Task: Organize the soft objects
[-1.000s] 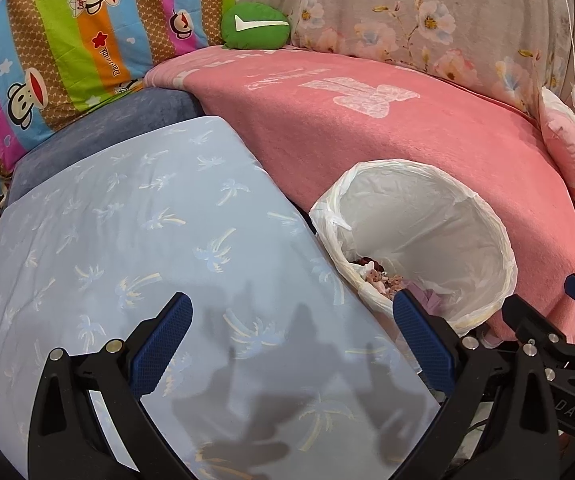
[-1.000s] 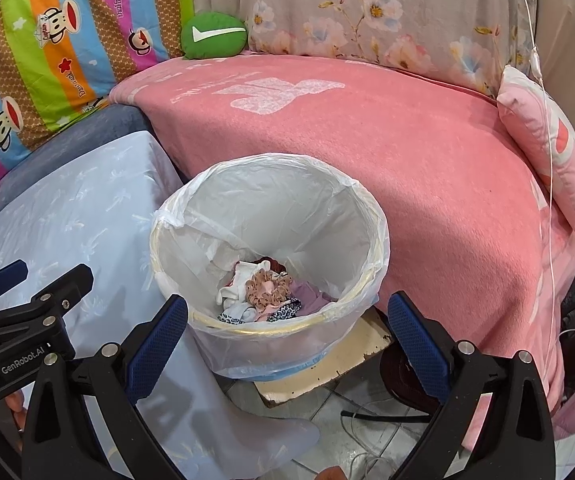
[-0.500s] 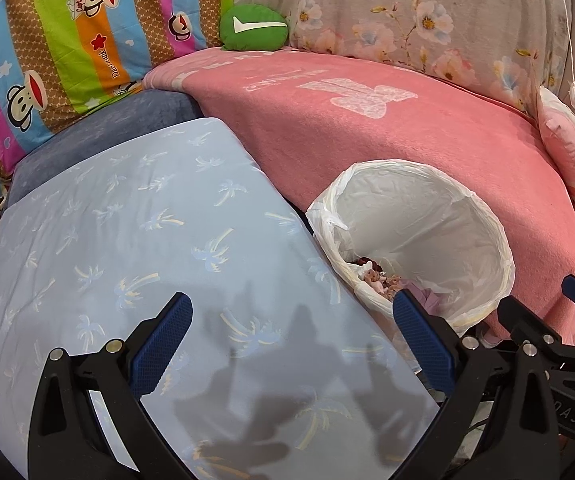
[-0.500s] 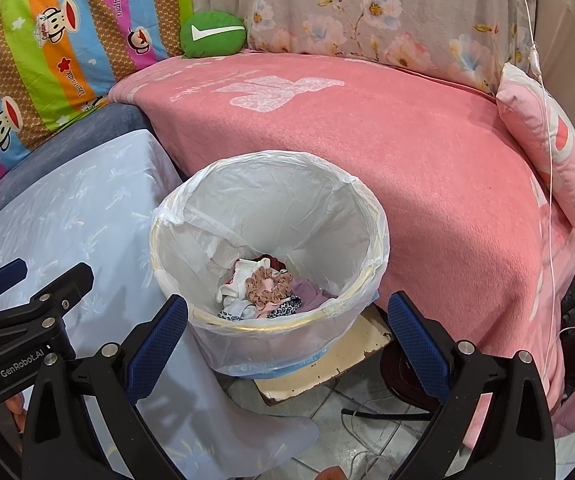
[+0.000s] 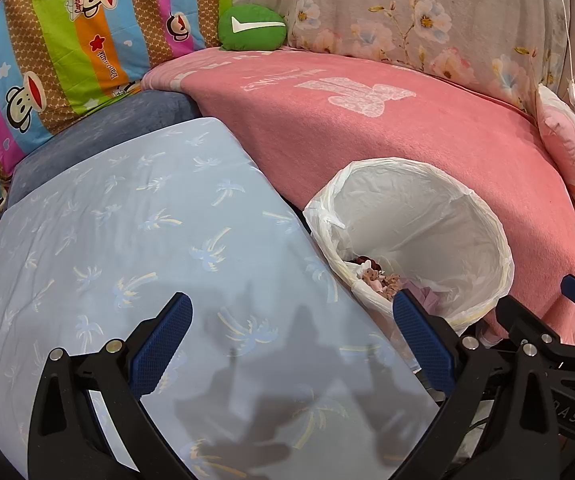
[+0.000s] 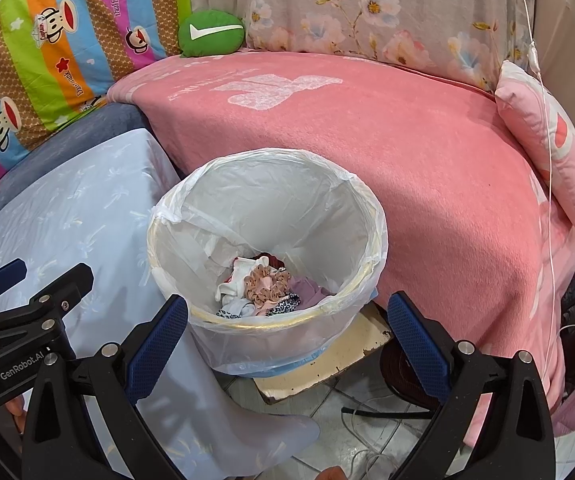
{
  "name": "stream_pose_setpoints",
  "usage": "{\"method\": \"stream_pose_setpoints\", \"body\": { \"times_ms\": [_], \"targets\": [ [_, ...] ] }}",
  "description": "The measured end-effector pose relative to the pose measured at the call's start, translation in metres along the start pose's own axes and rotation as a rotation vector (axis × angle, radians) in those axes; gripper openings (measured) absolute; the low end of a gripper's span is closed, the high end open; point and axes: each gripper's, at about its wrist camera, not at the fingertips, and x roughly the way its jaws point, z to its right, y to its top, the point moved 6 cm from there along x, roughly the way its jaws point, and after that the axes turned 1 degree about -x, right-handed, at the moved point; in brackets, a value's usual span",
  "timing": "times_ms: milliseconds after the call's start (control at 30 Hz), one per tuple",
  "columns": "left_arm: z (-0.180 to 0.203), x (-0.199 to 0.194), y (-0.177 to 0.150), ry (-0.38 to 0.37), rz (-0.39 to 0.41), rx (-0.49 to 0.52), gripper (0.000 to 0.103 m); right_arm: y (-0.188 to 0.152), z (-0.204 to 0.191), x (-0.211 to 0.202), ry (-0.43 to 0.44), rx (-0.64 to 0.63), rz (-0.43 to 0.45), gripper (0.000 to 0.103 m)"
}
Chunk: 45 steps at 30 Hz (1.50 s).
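- Pink blanket (image 6: 407, 168), one, spread over the sofa behind everything. Nothing loose lies on it that I can see, so a tool sent there would likely close on the blanket itself and drag it.
- Pale blue sheet (image 5: 135, 240) with palm print, one, over the worktop on the left. Bare too; its near corner hangs toward the floor and could snag a passing arm.
- Lined bin (image 6: 367, 216), one, on a worn board on the floor between sheet and blanket. The thin liner is only folded over the rim; a finger catching it could pull it in or tip the bin off the board.
- Pillows: one pink (image 6: 543, 136) far right, one small green (image 6: 211, 34) at the back. Both well apart from the bin.
- Soft items (image 6: 263, 288) at the bin bottom: a bunched pile, maybe five or six pieces; I cannot count them apart. Reaching in deep risks lifting several at once.
- Left tool (image 5: 293, 340): fingers spread wide, nothing between them, hovering over the sheet.
- Right tool (image 6: 287, 338): likewise spread and empty, just near of the bin rim.
- Judgement: sorting looks nearly or fully done.
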Motion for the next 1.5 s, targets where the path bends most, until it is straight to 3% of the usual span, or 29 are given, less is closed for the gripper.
{"method": "stream_pose_setpoints", "body": {
  "times_ms": [1500],
  "targets": [
    [0.0039,0.0008,0.0002,0.000,-0.003,0.009,0.096,0.0025,0.0036,-0.0012,-0.003,-0.002,-0.002,0.097]
  ]
}}
